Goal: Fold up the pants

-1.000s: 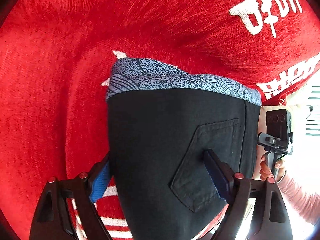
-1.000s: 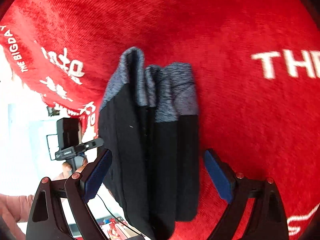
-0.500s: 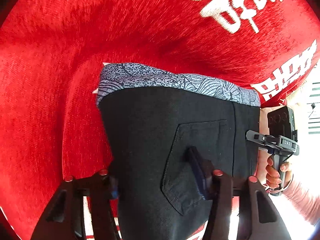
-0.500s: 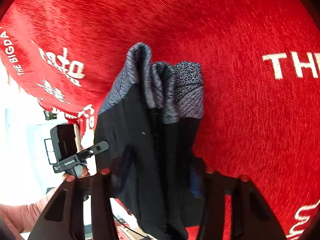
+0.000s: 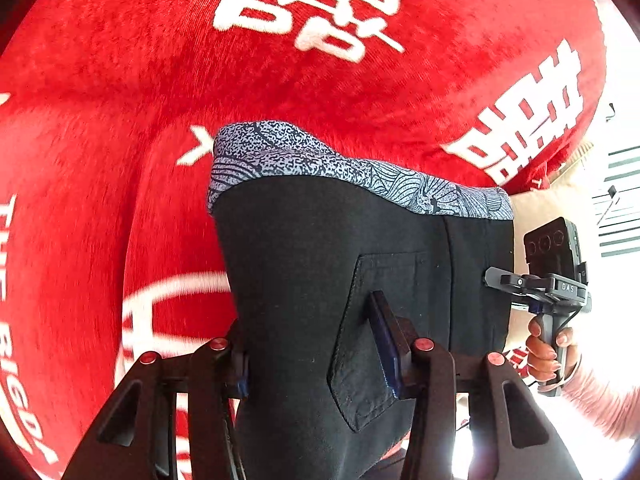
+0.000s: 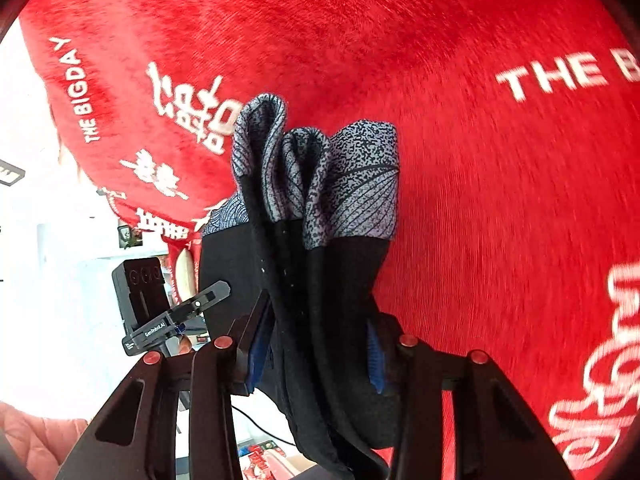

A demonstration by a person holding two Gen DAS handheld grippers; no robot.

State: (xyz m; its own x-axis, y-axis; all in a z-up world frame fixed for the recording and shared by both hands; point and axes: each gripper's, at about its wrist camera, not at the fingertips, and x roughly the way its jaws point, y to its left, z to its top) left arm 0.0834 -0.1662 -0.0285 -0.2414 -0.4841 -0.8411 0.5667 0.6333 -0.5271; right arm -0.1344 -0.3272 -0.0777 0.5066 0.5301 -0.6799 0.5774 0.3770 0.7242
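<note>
The left claw (image 5: 316, 344) had just been closing and now pinched the black pants (image 5: 320, 248) between its blue pads, one finger (image 5: 386, 340) lying on the back pocket (image 5: 372, 340), the other at the left edge of the cloth. The right claw (image 6: 316, 344) had also just been closing, and it pinched the bunched folds of the same pants (image 6: 320, 280) from both sides. In both views the pants hung from the claws above the red cloth (image 5: 120, 80), and their grey patterned waistband (image 5: 340, 164) was at the far end. In the right wrist view this waistband (image 6: 320, 168) showed several layers standing side by side. The red cloth (image 6: 500, 200) had white letters and signs on it and covered the counter. At the right edge of the left wrist view a hand (image 5: 548, 352) in a pink sleeve (image 5: 600, 404) held the handle of the other device; its claw was hidden behind the pants
</note>
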